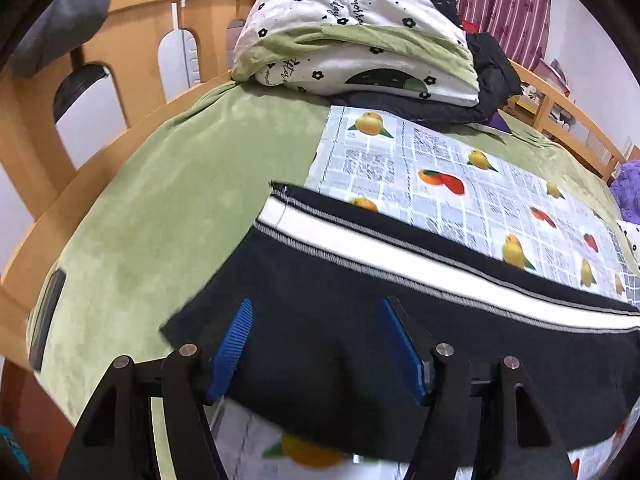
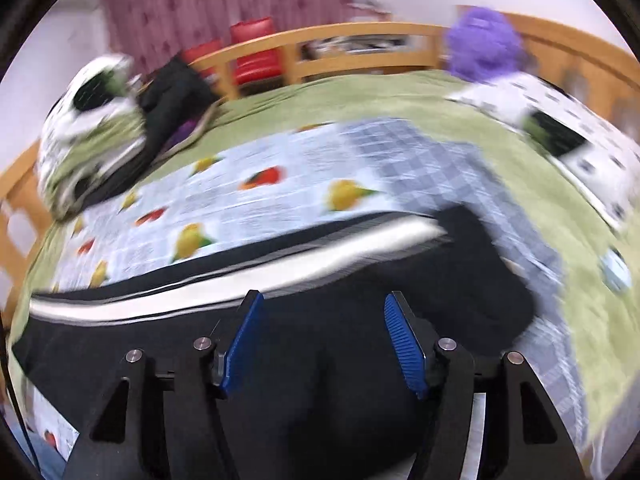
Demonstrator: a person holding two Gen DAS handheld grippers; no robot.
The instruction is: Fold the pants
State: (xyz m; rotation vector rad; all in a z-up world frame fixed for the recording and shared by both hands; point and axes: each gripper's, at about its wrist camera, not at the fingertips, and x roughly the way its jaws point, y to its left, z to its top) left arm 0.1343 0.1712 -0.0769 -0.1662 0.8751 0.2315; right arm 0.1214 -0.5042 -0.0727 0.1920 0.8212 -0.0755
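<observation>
Black pants with a white side stripe lie flat along the near edge of a fruit-print cloth on the bed. My left gripper is open above the cuff end of the pants, holding nothing. In the blurred right wrist view the pants spread under my right gripper, which is open and empty over the wider waist end.
A folded flower-print quilt and dark clothes are stacked at the far end of the green bedspread. A wooden bed rail runs round. A purple plush and a pillow lie at the right.
</observation>
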